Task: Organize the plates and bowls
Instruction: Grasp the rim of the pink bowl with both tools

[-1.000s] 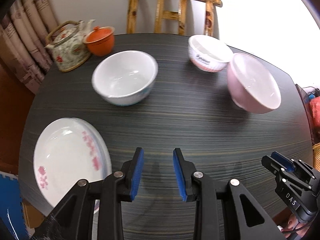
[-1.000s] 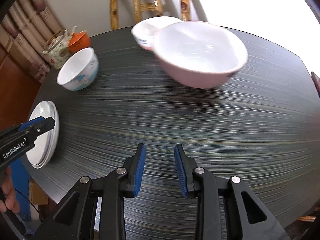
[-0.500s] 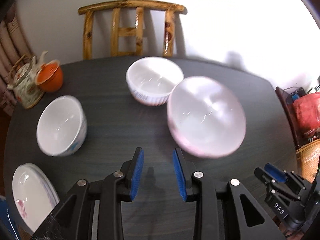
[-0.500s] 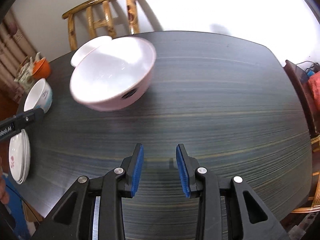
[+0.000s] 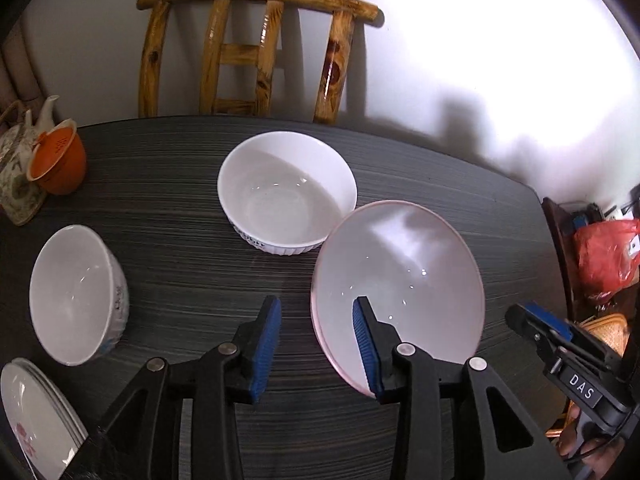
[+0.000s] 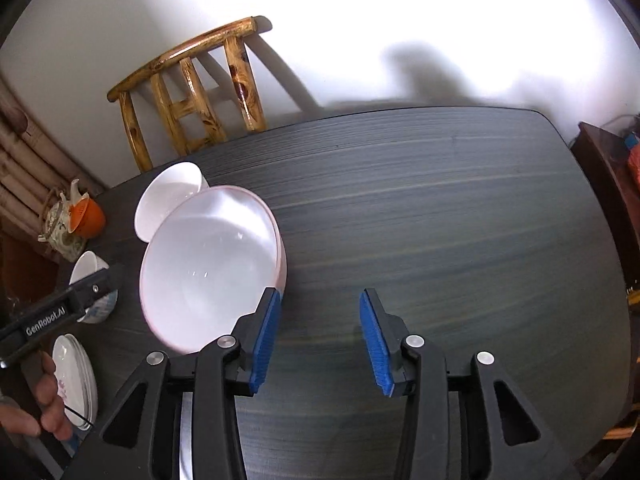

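Swung right since a second ago, so pink bowl point(image 5: 400, 276) now sits right at the left gripper point(image 5: 316, 344), where before it was well off toward the far right. Right gripper point(image 6: 318, 340) spread wider than half a second back too. Both sets of fingers released, grasping nothing. On the left, right finger point(image 5: 366, 348) overlaps the pink bowl's near rim in view, left finger over bare worktop point(image 5: 180, 184); can't tell if touching the rim. On the right, left finger point(image 6: 266, 340) just beside the bowl's near edge, gap over dark worktop.

Pink bowl upright on the worktop, touching or nearly touching ribbed white bowl point(image 5: 286, 192) behind it, toward the chair point(image 5: 256, 48). Third bowl point(image 5: 76, 296) with blue print well apart on the left, plate stack point(image 5: 32, 416) at the near left corner beside it. Teapot point(image 5: 16, 172) and orange cup point(image 5: 60, 166) together at the far left edge. Red bag point(image 5: 604, 252) off the worktop on the right.
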A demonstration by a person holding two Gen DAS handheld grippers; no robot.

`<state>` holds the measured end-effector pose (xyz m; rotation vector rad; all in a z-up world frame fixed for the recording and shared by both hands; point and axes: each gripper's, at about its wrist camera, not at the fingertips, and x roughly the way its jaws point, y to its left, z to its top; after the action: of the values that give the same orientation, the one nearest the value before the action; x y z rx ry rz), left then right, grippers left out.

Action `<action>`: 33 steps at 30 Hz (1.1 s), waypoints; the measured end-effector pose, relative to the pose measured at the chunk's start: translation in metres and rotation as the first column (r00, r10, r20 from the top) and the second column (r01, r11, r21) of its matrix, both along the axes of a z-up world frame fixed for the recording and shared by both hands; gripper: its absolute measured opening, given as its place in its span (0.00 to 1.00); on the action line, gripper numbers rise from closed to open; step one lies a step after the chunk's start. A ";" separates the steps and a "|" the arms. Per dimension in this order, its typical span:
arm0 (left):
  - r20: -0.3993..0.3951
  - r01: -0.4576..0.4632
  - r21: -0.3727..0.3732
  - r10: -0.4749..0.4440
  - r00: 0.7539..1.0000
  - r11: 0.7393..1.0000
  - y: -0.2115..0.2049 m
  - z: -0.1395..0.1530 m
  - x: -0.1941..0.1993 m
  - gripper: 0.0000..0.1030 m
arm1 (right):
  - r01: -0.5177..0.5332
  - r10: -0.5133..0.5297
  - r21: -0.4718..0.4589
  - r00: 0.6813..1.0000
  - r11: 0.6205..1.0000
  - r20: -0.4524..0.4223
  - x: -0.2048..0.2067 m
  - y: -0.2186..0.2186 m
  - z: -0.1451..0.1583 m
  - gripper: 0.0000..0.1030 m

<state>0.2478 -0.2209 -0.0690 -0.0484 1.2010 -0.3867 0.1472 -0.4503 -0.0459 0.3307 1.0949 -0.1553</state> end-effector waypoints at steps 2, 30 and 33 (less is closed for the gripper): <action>-0.004 0.001 0.014 -0.001 1.000 1.000 -0.003 -0.005 0.004 0.37 | -0.016 0.016 -0.007 1.000 1.000 -0.019 0.012 0.004 -0.006 0.38; -0.057 0.101 0.142 -0.093 0.994 0.985 -0.036 -0.066 0.001 0.12 | -0.082 0.076 -0.037 0.986 0.996 -0.146 0.063 0.037 -0.062 0.09; -0.074 0.103 0.131 -0.094 0.993 0.986 -0.033 -0.067 -0.003 0.12 | -0.074 0.067 -0.044 0.988 0.996 -0.141 0.060 0.038 -0.062 0.09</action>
<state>0.2445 -0.2539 -0.1358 0.1157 1.2971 -0.3924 0.2075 -0.4122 -0.1079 0.2392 1.2378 -0.1443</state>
